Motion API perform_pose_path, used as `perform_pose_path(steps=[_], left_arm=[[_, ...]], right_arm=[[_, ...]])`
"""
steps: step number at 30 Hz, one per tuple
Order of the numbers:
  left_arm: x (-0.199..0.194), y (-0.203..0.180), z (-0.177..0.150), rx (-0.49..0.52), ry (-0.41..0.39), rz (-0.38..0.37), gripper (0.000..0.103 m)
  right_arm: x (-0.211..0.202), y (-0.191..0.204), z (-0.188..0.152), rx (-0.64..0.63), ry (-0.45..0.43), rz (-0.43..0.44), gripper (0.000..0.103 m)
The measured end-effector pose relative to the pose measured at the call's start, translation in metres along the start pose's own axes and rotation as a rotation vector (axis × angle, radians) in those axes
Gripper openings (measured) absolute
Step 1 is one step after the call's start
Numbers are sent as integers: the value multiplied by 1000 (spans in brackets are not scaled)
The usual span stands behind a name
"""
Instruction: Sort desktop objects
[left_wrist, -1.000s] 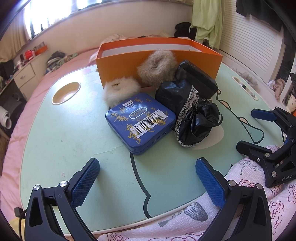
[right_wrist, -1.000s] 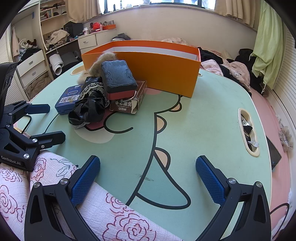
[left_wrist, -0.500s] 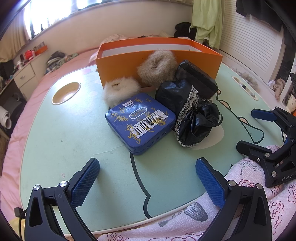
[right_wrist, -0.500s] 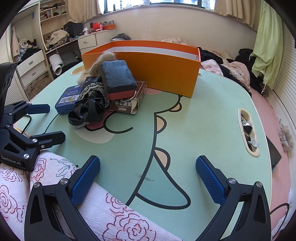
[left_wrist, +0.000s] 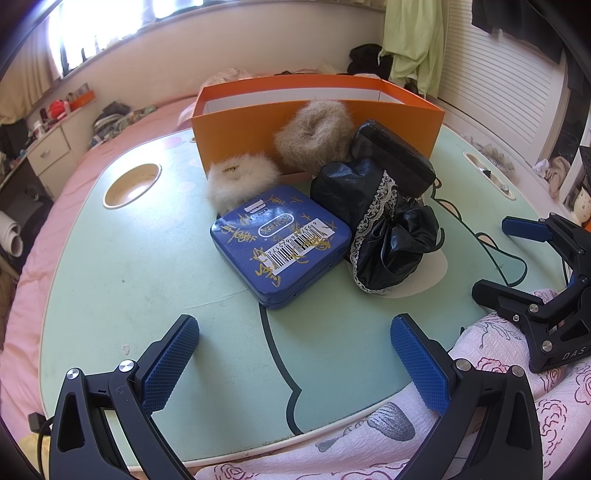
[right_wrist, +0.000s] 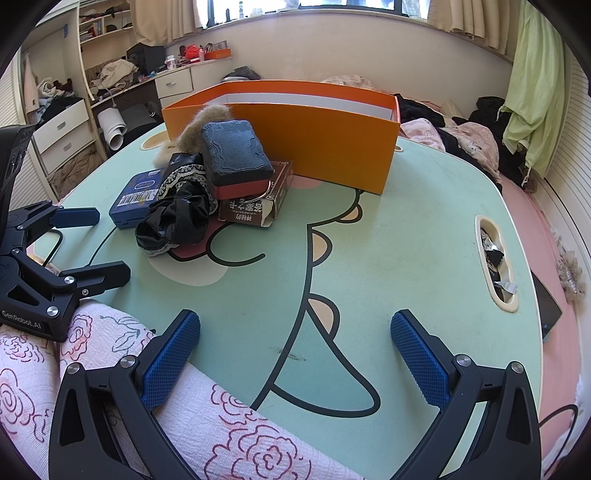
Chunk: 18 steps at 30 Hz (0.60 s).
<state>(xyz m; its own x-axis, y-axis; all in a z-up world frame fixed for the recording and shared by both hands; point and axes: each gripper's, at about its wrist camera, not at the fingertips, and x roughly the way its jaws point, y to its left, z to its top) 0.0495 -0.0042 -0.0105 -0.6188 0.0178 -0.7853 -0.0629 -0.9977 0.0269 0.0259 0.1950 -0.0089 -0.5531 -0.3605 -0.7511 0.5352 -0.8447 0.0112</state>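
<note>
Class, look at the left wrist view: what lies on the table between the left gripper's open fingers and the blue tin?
Nothing: only bare green table with a black printed line separates the left gripper from the blue tin.

Straight ahead of the left jaws a flat blue barcoded tin (left_wrist: 280, 245) lies level, a crumpled black lace-trimmed pouch (left_wrist: 384, 229) touching its right side. Behind them sit a white fluffy scrunchie (left_wrist: 240, 179), a tan fluffy scrunchie (left_wrist: 314, 134) leaning on the open orange cardboard box (left_wrist: 317, 110), plus a black textured case (right_wrist: 234, 157) tilted atop a brown carton (right_wrist: 255, 206).

Nothing has moved since the earlier pictures; no change is visible.
</note>
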Motion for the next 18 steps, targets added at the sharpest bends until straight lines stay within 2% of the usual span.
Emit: perform_pose_path(steps=[5, 8, 10, 11, 13, 18], left_arm=[[0, 0, 0, 0, 0, 0, 103], [0, 0, 0, 0, 0, 0, 103], [0, 0, 0, 0, -1, 0, 103], [0, 0, 0, 0, -1, 0, 103], [0, 0, 0, 0, -1, 0, 103], [-1, 0, -1, -1, -1, 0, 103]], right_arm=[[-4, -4, 1, 19, -9, -6, 103], [-8, -12, 1, 59, -29, 23, 102], [-11, -16, 2, 86, -44, 36, 98], [-14, -18, 4, 98, -58, 42, 93], [-21, -19, 11, 110, -96, 53, 88], [-27, -6, 43, 104, -165, 105, 87]])
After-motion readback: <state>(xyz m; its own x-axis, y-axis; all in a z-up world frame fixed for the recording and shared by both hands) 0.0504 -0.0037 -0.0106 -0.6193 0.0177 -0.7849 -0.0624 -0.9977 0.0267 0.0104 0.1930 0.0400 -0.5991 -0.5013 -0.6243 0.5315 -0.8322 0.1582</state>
